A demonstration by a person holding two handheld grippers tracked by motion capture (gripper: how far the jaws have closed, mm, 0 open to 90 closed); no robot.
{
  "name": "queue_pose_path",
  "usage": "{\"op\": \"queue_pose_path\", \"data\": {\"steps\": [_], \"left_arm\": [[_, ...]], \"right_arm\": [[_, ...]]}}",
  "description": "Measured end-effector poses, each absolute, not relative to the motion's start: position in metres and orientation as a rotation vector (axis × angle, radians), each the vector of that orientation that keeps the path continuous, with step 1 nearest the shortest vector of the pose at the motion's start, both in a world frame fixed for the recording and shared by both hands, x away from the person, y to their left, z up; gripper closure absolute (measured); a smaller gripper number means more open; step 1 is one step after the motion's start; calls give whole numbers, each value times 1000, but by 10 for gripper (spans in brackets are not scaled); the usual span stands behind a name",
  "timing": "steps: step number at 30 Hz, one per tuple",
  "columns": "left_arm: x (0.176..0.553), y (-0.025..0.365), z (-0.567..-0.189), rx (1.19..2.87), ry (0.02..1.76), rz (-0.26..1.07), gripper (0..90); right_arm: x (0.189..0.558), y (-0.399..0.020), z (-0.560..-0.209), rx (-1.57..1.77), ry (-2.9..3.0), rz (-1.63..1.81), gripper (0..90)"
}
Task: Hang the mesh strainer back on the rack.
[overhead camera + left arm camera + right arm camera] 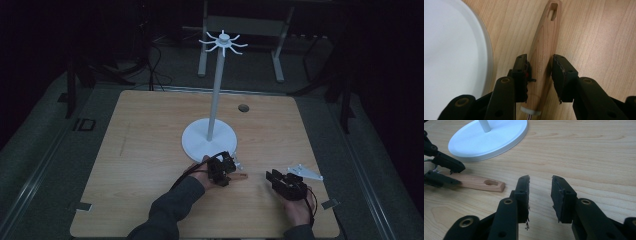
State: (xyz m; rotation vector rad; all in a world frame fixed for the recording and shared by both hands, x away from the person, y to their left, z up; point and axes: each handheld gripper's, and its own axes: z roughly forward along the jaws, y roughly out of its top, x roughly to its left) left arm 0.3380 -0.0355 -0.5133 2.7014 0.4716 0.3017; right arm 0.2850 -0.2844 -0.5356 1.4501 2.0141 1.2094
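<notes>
Left gripper view: we see the left gripper (540,75) straddling the wooden handle (544,55), jaws open beside it. Right gripper (540,195) jaws open, empty, over the table (586,157).

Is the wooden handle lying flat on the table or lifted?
Lying flat: the wooden handle rests along the table, between the left gripper's jaws.

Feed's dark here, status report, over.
Left gripper straddles wooden handle, not clamped. Right gripper open, empty. White stand base close beside handle.
</notes>
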Motion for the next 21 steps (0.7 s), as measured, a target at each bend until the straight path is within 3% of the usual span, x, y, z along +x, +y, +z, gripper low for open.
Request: {"op": "queue_pose_path", "data": {"steps": [21], "left_arm": [[348,-30,-519,2786,558,264,668]], "right_arm": [[286,-283,-537,1449,2029,1205,667]]}}
